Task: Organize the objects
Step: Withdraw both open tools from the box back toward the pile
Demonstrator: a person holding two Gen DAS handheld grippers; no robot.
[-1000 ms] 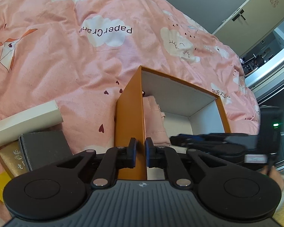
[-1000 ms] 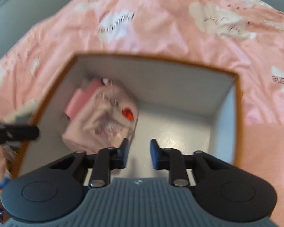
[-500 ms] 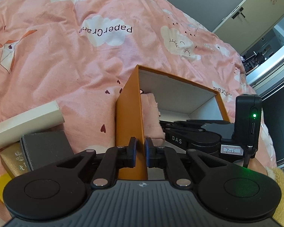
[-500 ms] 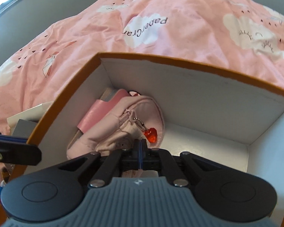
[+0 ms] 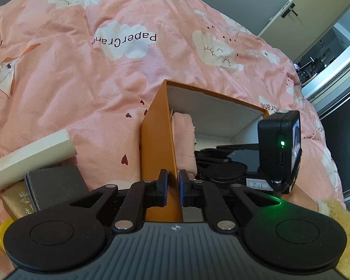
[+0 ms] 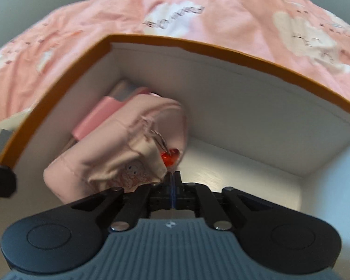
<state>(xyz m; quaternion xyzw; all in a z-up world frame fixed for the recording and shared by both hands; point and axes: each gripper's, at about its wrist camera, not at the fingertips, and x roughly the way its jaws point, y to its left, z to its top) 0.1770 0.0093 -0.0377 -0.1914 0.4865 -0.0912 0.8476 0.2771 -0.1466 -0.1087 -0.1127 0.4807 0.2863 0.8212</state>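
- The bedspread [image 5: 86, 74], pink with clouds, covers the whole scene; everything sits on it.
- The box [image 5: 157, 140], orange outside and white inside, stands open in the middle of the bed. It has not shifted over the last second.
- The left claw [image 5: 173, 187] clamps the box's near-left wall, one pad outside and one inside, just as it did a second ago; I judge it is steadying the box.
- The pouch [image 6: 118, 149], soft pink, lies inside the box against the left wall, with a flat pink item [image 6: 95, 119] tucked behind it toward the far corner. The right half of the box floor is bare.
- The right claw [image 6: 173, 182] was parted a second ago; now its jaws are fully together, with nothing clearly between them. It has also come lower into the box and nearer the pouch.
- That suggests the pouch has been let go in the box and this item is stowed; the closed tips may be nudging it, though the blur leaves that unsure.
- The red heart charm [image 6: 169, 158] hangs from the pouch's zip just beyond the right claw's tips, very near; I cannot tell if they touch.
- Left of the box, outside it, wait a cream bar [image 5: 30, 156], a grey box [image 5: 55, 186], a gold box [image 5: 17, 201] and a yellow thing [image 5: 2, 232], likely next to be stowed.
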